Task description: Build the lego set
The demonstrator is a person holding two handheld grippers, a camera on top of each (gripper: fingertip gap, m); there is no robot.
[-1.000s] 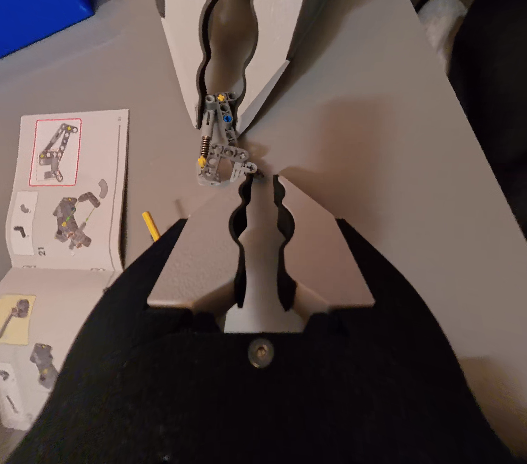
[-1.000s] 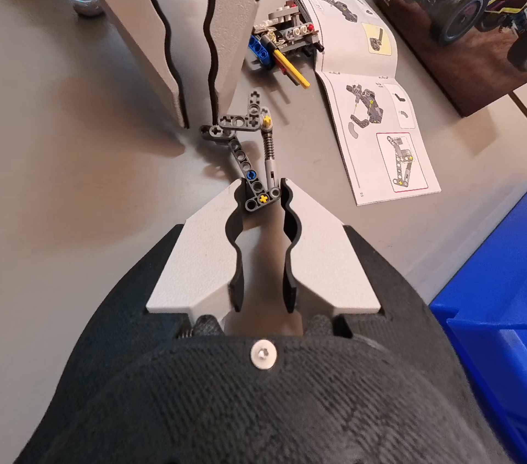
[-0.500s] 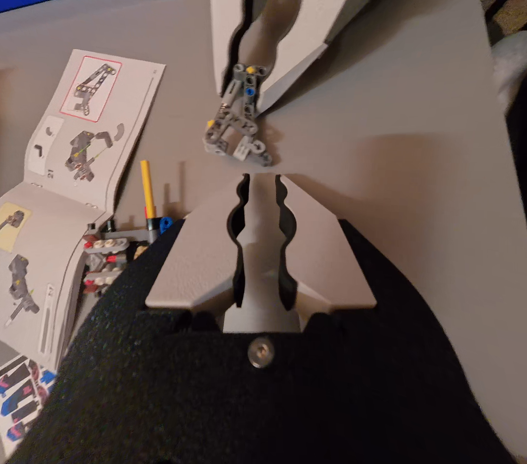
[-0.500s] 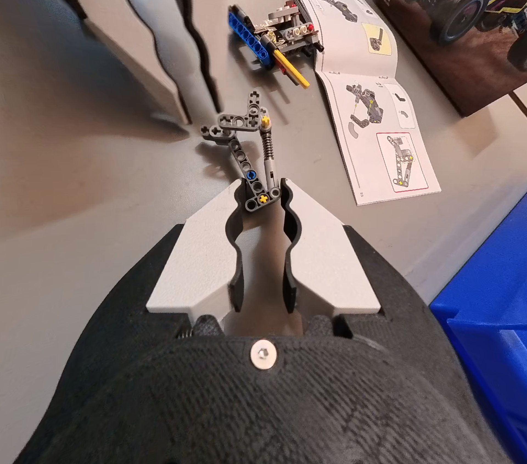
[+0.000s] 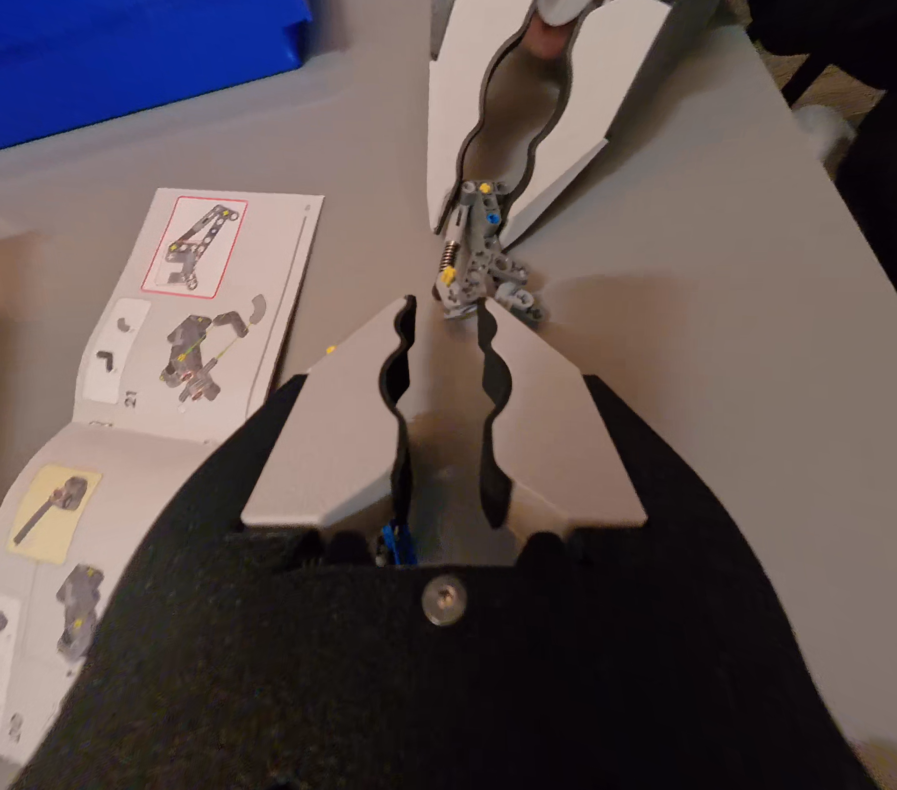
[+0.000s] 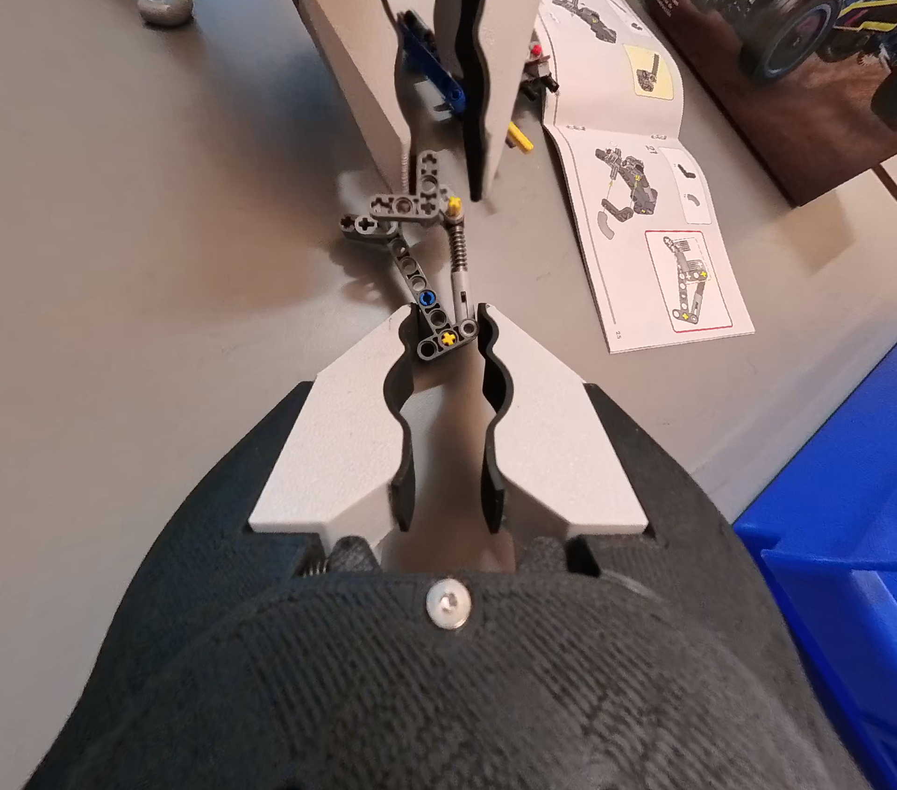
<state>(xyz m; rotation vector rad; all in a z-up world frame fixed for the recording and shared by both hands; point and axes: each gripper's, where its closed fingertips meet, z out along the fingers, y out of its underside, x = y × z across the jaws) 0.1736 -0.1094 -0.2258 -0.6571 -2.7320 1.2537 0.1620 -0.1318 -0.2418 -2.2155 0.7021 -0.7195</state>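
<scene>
- Grey beam-and-spring lego linkage (image 6: pixel 422 262) lies low over the grey bench (image 6: pixel 145 330); my right gripper (image 6: pixel 445 320) clamps its near end, the T-shaped beam with the yellow cross axle.
- My left gripper (image 5: pixel 446 305) is parted and empty, its tips just at the linkage's far cross-shaped end.
- Risk one: if I close the left too soon, a tip may shove the far end sideways, and the linkage could pivot in the right's narrow grip, I judge.
- Risk two: squeezing across the coiled spring strut (image 6: pixel 458 250) might flex it and pop the small yellow pin (image 6: pixel 454 203).
- Behind the left gripper sits a blue-and-grey partial lego chassis (image 6: pixel 437 72), beside the open instruction booklet (image 6: pixel 645 203); a careless sweep could knock it.
</scene>
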